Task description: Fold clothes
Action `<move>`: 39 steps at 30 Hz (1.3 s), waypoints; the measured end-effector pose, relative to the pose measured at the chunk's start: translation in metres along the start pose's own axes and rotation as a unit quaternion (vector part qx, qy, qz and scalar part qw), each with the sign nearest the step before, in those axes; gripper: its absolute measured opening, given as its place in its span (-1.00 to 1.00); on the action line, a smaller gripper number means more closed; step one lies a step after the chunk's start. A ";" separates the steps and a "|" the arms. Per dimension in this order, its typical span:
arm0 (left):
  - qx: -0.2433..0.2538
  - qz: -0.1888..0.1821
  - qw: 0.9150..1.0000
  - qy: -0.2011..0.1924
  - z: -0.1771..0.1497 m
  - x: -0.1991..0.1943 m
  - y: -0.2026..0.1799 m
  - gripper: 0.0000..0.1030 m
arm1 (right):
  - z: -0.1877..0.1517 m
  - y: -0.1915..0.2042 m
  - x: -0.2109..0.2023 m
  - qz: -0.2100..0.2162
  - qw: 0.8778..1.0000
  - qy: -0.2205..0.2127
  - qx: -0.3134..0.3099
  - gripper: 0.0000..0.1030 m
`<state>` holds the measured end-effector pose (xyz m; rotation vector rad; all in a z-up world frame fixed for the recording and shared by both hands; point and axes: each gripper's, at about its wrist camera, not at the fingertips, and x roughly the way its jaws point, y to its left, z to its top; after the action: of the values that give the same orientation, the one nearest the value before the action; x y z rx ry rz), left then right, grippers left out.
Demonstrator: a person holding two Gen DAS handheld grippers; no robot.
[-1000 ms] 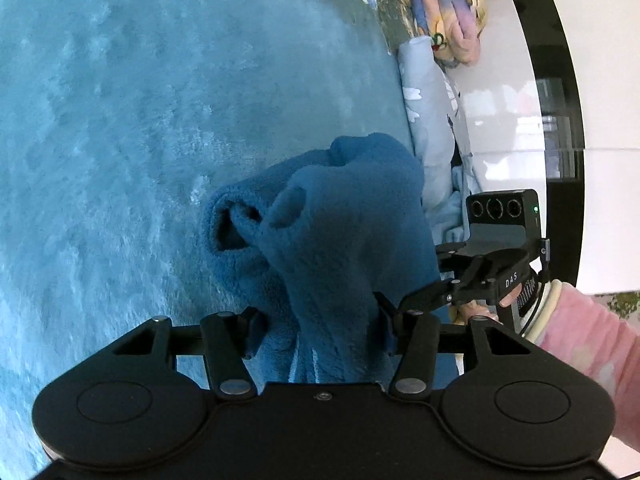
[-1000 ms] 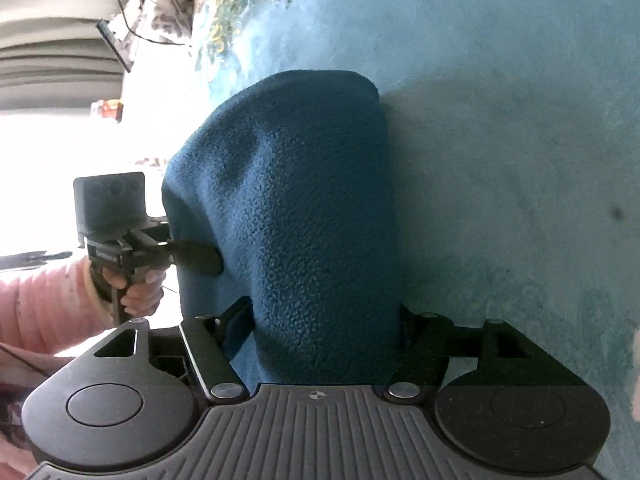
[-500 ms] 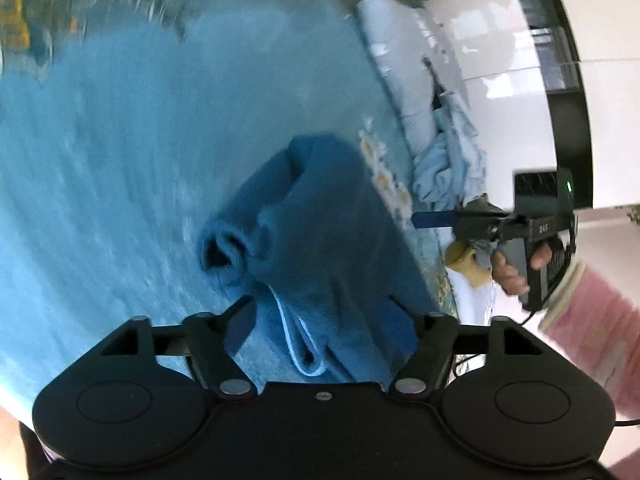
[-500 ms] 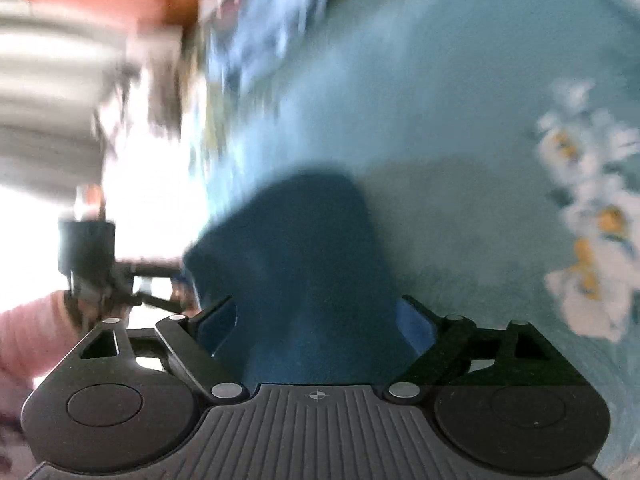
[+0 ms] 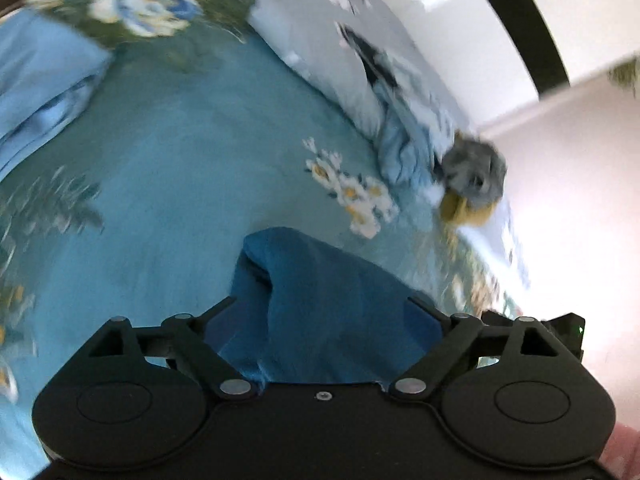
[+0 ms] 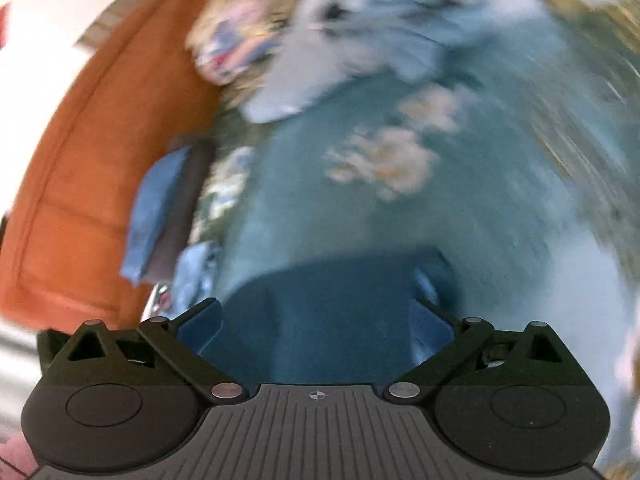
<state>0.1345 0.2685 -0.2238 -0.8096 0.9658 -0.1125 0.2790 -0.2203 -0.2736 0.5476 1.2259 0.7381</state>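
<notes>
A dark blue fleece garment (image 5: pixel 320 304) lies bunched on the teal flowered bedspread (image 5: pixel 180 184), right in front of both cameras. My left gripper (image 5: pixel 322 310) is open, its fingers spread wide on either side of the fleece. In the right wrist view the same fleece (image 6: pixel 320 312) sits between the spread fingers of my right gripper (image 6: pixel 316 308), also open, and the blue inner faces of those fingers show. Both views are blurred by motion. A black corner of the right gripper (image 5: pixel 568 332) with a green light peeks in low on the right of the left wrist view.
A folded pale grey printed garment (image 5: pixel 340 52), a crumpled light blue cloth (image 5: pixel 404 148) and a grey and yellow item (image 5: pixel 472 188) lie along the bed's far edge. Folded light blue cloth (image 5: pixel 44 80) is at left. An orange upholstered piece (image 6: pixel 92 168) borders the bed.
Both grippers have spread their fingers wider around the fleece and swung fast. The fleece now sits lower and smaller in both views, and the other hand has left the middle of each.
</notes>
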 end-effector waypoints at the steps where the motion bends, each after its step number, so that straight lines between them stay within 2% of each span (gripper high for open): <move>1: 0.011 -0.002 1.000 0.020 0.006 0.011 0.000 0.69 | -0.011 -0.007 0.002 -0.007 1.000 -0.008 0.016 0.96; 5: 0.051 0.005 0.995 0.082 0.013 0.048 0.004 0.69 | -0.033 -0.033 0.014 -0.005 0.996 -0.020 0.083 0.97; 10: 0.053 0.011 0.993 0.107 0.011 0.072 0.018 0.68 | -0.038 -0.040 0.029 -0.036 0.994 -0.028 0.094 0.97; 13: 0.068 0.008 0.994 0.091 0.010 0.064 0.015 0.67 | -0.042 -0.029 0.015 -0.041 0.994 -0.060 0.083 0.97; 16: 0.076 -0.007 0.996 0.053 0.014 0.043 0.002 0.65 | -0.043 -0.001 -0.004 -0.055 0.995 -0.081 0.037 0.91; 18: 0.085 -0.019 0.996 0.032 0.017 0.029 -0.011 0.65 | -0.042 0.020 -0.011 -0.072 0.994 -0.081 0.003 0.78; 22: 0.133 -0.025 0.991 0.020 0.013 0.019 -0.041 0.65 | -0.044 0.056 -0.009 -0.089 0.993 -0.062 -0.042 0.65; 24: 0.163 -0.022 0.986 0.022 0.004 0.021 -0.054 0.60 | -0.051 0.068 -0.003 -0.098 0.993 -0.045 -0.055 0.40; 25: 0.176 -0.020 0.984 0.023 -0.002 0.023 -0.060 0.48 | -0.055 0.073 0.002 -0.103 0.992 -0.035 -0.059 0.34; 26: 0.186 -0.019 0.982 0.024 -0.008 0.025 -0.065 0.39 | -0.059 0.076 0.006 -0.108 0.992 -0.024 -0.063 0.17; 27: 0.196 -0.017 0.980 0.029 -0.015 0.029 -0.068 0.18 | -0.064 0.079 0.010 -0.111 0.992 -0.015 -0.066 -0.02; 28: 0.204 -0.010 0.978 0.039 -0.021 0.034 -0.070 -0.11 | -0.068 0.080 0.013 -0.114 0.991 -0.007 -0.071 -0.12; 29: 0.212 -0.001 0.976 0.049 -0.026 0.039 -0.071 -0.25 | -0.073 0.081 0.016 -0.119 0.990 0.001 -0.074 -0.30; 31: 0.217 0.019 0.973 0.072 -0.036 0.049 -0.067 -0.84 | -0.079 0.080 0.019 -0.133 0.988 0.013 -0.074 -0.47; 33: 0.204 0.035 0.974 0.088 -0.043 0.056 -0.059 -0.88 | -0.083 0.077 0.021 -0.149 0.986 0.023 -0.071 -0.70; 39: 0.182 0.079 0.973 0.117 -0.057 0.067 -0.032 -0.88 | -0.098 0.064 0.033 -0.200 0.976 0.061 -0.063 -0.71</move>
<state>0.1384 0.1856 -0.2667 -0.3847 1.1859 -0.2440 0.1768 -0.1546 -0.2730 0.1419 1.3405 0.5068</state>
